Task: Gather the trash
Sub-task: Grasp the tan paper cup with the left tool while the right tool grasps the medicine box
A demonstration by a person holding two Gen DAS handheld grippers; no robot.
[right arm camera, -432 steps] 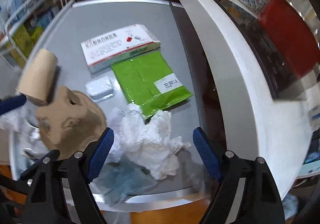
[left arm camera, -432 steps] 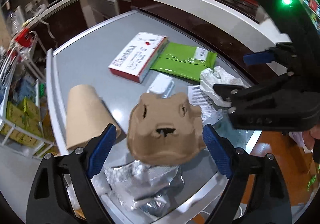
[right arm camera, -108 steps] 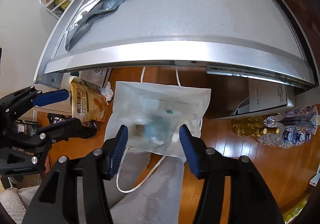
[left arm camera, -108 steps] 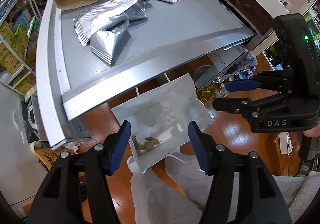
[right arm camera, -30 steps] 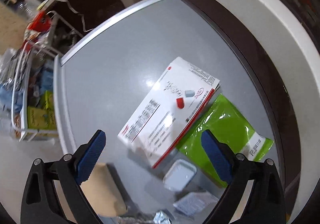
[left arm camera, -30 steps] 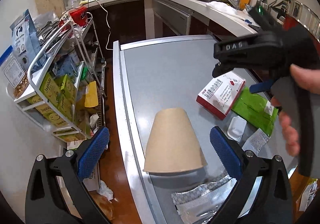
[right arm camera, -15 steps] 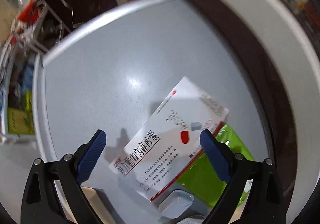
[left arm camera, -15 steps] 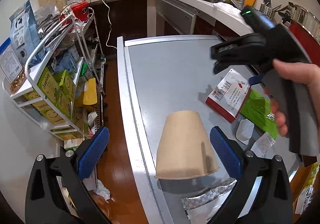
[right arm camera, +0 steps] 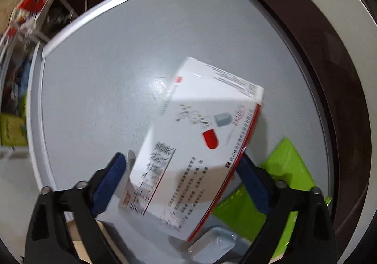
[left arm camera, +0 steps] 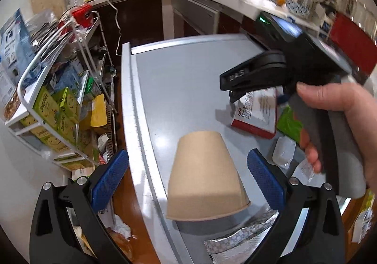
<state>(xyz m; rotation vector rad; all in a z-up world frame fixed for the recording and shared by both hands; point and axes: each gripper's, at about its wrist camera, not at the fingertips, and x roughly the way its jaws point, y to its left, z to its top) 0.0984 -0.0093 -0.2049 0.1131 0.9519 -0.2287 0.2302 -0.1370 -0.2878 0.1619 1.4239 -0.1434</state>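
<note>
I am bracketing the light, stiff medicine box (right arm camera: 195, 146) with my spread right gripper (right arm camera: 181, 184), aiming for its long edges, left gripper (left arm camera: 188, 179) released

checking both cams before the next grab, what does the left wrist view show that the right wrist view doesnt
Only the left wrist view shows the brown paper cup lying on its side between the open left gripper, the foil pouch and the person's hand.

Only the right wrist view shows the right gripper with its jaws either side of the medicine box.

Both show that box, the green mailer, the small plastic tray and the grey table.
</note>
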